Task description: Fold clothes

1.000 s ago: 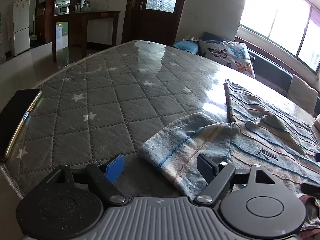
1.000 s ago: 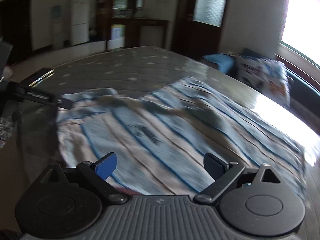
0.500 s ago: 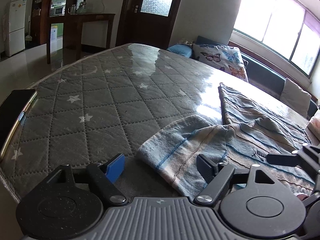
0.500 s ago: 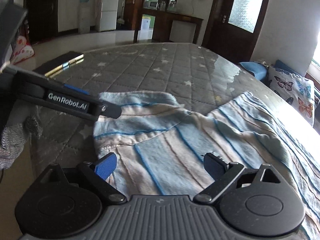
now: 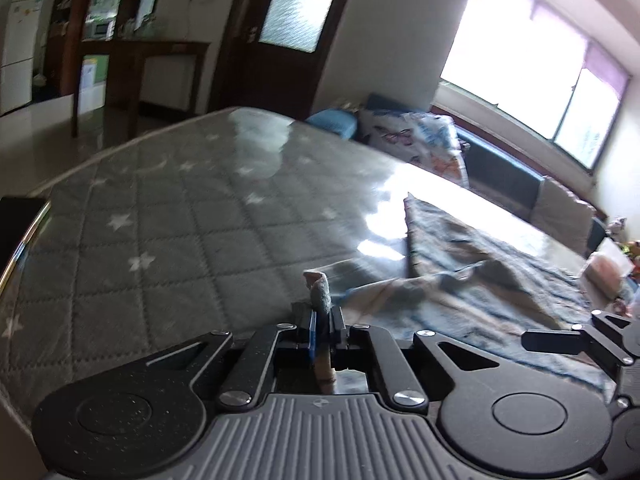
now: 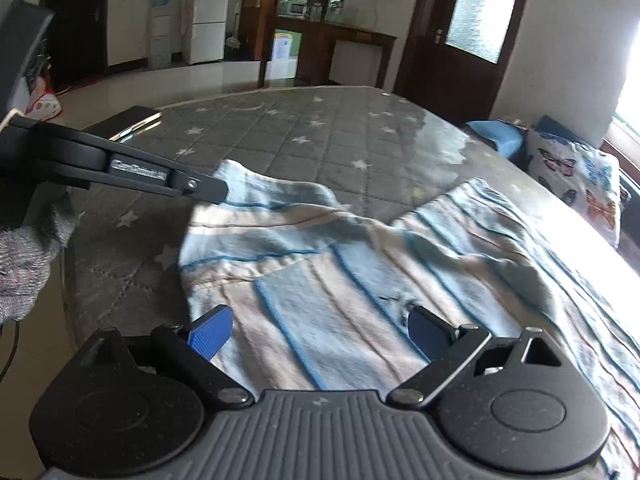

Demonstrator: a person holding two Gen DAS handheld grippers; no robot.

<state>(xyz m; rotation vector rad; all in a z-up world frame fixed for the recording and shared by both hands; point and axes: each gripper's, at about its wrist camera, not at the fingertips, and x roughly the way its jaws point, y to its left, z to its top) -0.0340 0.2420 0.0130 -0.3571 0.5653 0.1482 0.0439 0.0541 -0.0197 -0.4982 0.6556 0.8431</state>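
Note:
A light blue striped shirt [image 6: 360,248] lies spread on the grey star-quilted table [image 6: 304,140]; it also shows in the left wrist view [image 5: 480,280]. My left gripper [image 5: 324,320] is shut on the shirt's near sleeve edge, with a fold of cloth [image 5: 320,292] sticking up between the jaws. From the right wrist view it [image 6: 216,192] reaches in from the left and pinches the sleeve. My right gripper [image 6: 320,328] is open, its blue pads straddling the shirt's near hem just above the cloth.
A dark phone [image 6: 128,122] lies at the table's left edge, also seen in the left wrist view [image 5: 16,232]. A butterfly-print pillow [image 5: 416,140] and a bench stand beyond the far edge. The right gripper's frame [image 5: 580,340] enters the left view at right.
My left gripper has shut on the sleeve edge, which it straddled open before. My right gripper has come lower over the near hem and stays open.

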